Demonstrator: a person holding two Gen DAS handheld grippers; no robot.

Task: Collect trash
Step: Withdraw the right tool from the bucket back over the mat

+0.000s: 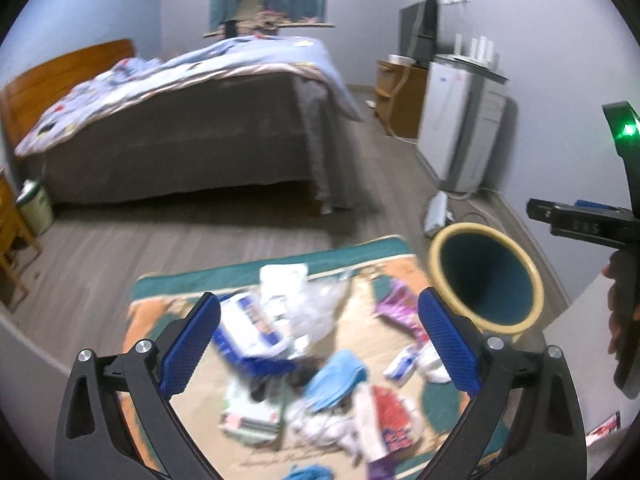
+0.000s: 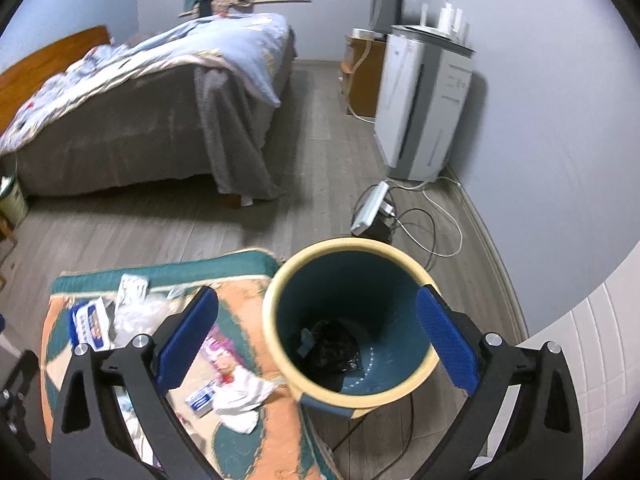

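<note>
Above the patterned orange-and-teal floor rug (image 1: 384,264), the left gripper (image 1: 320,344) hangs with its blue-padded jaws spread wide and nothing between them, looking down on a loose heap of litter: a blue-and-white cardboard box (image 1: 252,328), a crumpled clear plastic bag (image 1: 320,304), a light blue cloth-like wad (image 1: 340,380), a purple foil wrapper (image 1: 400,308) and a small blue-and-white packet (image 1: 404,364) beside some white crumpled tissue (image 1: 434,364). At about two o'clock from that heap, just off the rug's corner, stands the round teal waste bin with a cream rim (image 2: 280,344). The right gripper (image 2: 316,344) is poised over the bin's mouth, jaws likewise fully apart and empty, and a dark crumpled piece of trash (image 2: 332,348) lies on the bin floor. Judging from this, a drop into the bin looks complete and the step in hand is the return to the heap for the next pick; most of the litter remains on the rug, so the task seems far from done. The next move calls for choosing one piece, probably the box or the plastic bag near twelve o'clock of the left jaws, lowering the open fingers astride it, and closing firmly enough to lift thin, slippery material without dragging neighbours along.
</note>
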